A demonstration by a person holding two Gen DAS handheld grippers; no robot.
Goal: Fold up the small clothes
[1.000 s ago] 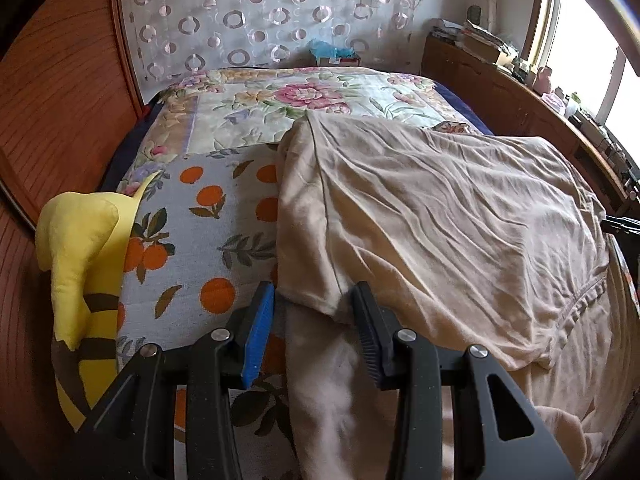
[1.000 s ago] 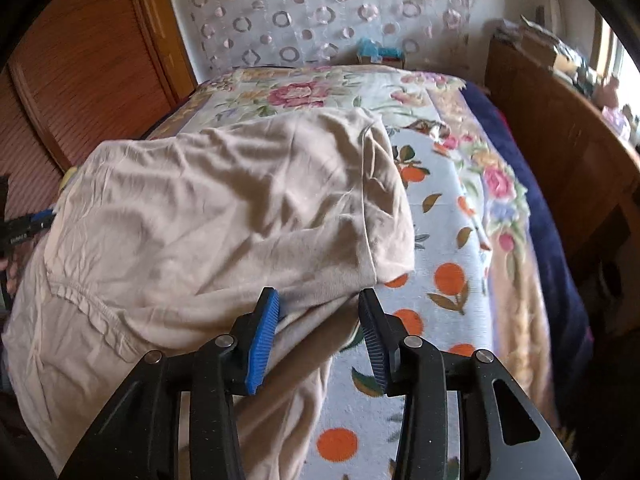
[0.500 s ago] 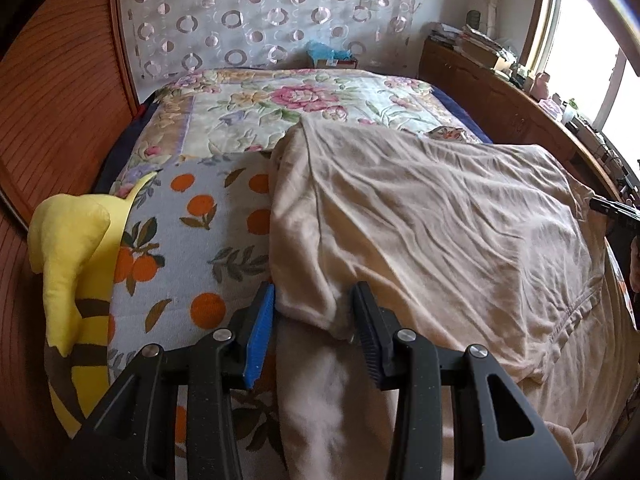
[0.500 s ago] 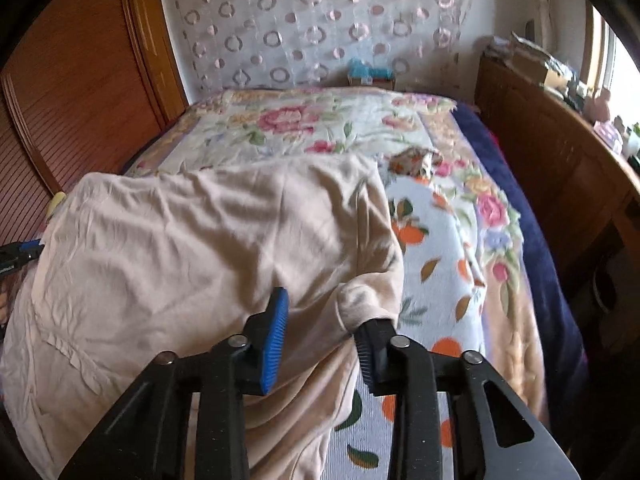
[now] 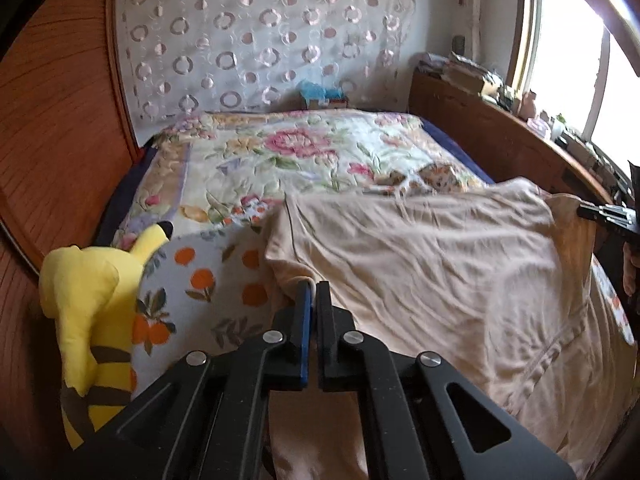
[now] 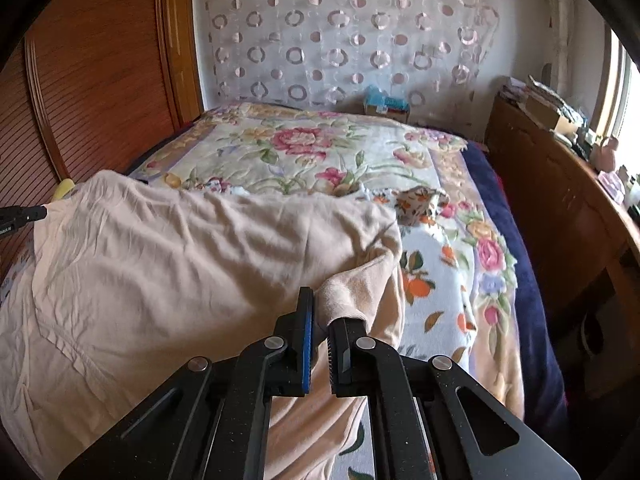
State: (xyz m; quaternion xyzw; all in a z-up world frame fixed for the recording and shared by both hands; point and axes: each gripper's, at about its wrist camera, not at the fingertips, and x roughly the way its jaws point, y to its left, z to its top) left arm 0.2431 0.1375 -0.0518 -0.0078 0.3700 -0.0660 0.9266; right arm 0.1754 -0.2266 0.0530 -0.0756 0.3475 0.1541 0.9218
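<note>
Beige garment [image 5: 420, 264] pinched in left gripper [image 5: 314, 286] and right gripper [image 6: 320, 306]

Bed [image 5: 448, 136] under floral quilt [image 6: 304, 148], with beige garment [image 6: 180, 264] and yellow plush toy [image 5: 88, 304].

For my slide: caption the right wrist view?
Right gripper shut on beige garment corner over floral bedspread.

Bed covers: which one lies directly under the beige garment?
The pale orange-fruit-print blanket, nearest the camera; the pink-rose floral quilt lies beyond the beige cotton garment.
</note>
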